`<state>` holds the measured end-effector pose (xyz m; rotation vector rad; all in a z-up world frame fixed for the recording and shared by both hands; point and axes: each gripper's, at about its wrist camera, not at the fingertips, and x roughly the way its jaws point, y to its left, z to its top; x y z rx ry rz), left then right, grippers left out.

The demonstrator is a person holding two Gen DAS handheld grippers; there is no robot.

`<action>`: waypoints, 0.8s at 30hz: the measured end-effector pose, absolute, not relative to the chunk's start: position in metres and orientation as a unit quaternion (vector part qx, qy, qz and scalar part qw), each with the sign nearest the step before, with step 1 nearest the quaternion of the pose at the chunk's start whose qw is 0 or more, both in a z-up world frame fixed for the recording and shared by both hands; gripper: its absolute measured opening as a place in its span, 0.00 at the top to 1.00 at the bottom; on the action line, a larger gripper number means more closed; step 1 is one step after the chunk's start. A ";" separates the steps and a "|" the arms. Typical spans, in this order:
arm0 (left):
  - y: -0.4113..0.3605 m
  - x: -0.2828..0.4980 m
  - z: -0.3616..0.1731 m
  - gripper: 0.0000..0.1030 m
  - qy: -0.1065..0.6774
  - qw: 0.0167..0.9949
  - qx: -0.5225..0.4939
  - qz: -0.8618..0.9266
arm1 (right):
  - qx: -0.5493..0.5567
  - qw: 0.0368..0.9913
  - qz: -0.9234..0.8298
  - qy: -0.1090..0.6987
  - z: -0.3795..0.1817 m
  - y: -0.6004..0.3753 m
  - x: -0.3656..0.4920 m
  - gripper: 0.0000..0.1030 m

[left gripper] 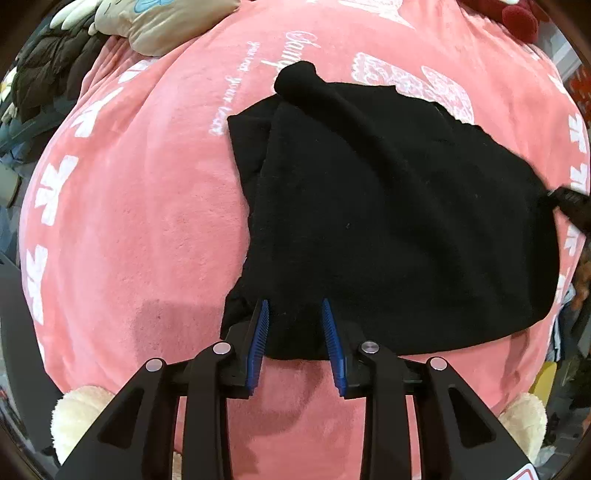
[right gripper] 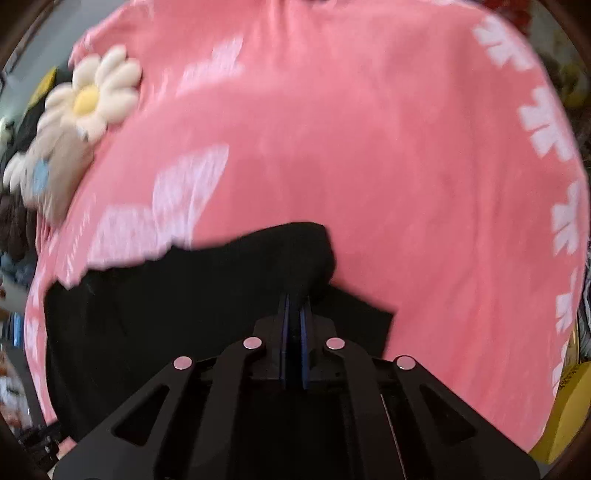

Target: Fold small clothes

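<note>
A black garment lies partly folded on a pink blanket with white print. My left gripper is open, its blue pads on either side of the garment's near edge, with cloth between the jaws. My right gripper is shut on a raised fold of the same black garment and holds it up off the blanket. The right gripper's tip also shows in the left wrist view at the garment's right corner. The right wrist view is blurred by motion.
A beige plush pillow and dark jackets lie at the far left. A daisy-shaped plush sits at the blanket's left edge. Cream plush paws stick out under the near edge. A red plush is far right.
</note>
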<state>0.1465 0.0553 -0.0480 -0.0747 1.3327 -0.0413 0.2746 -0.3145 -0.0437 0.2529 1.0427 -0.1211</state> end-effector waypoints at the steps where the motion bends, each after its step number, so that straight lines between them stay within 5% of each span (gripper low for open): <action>1: 0.055 0.148 -0.050 0.72 0.619 0.785 -0.032 -0.018 | 0.125 0.854 -0.069 0.501 -0.050 -0.321 0.277 0.96; 6: 0.056 0.151 -0.059 0.70 0.627 0.778 -0.029 -0.009 | 0.148 0.847 -0.067 0.506 -0.057 -0.333 0.265 0.86; 10: 0.062 0.151 -0.060 0.63 0.628 0.776 -0.054 -0.009 | 0.176 0.862 -0.065 0.470 -0.033 -0.338 0.218 0.52; 14: 0.080 0.147 -0.065 0.53 0.630 0.767 -0.116 -0.011 | 0.197 0.839 -0.067 0.502 -0.044 -0.344 0.165 0.50; 24: 0.132 0.133 -0.090 0.23 0.563 0.749 -0.349 -0.015 | 0.297 0.787 -0.052 0.539 -0.100 -0.332 0.136 0.27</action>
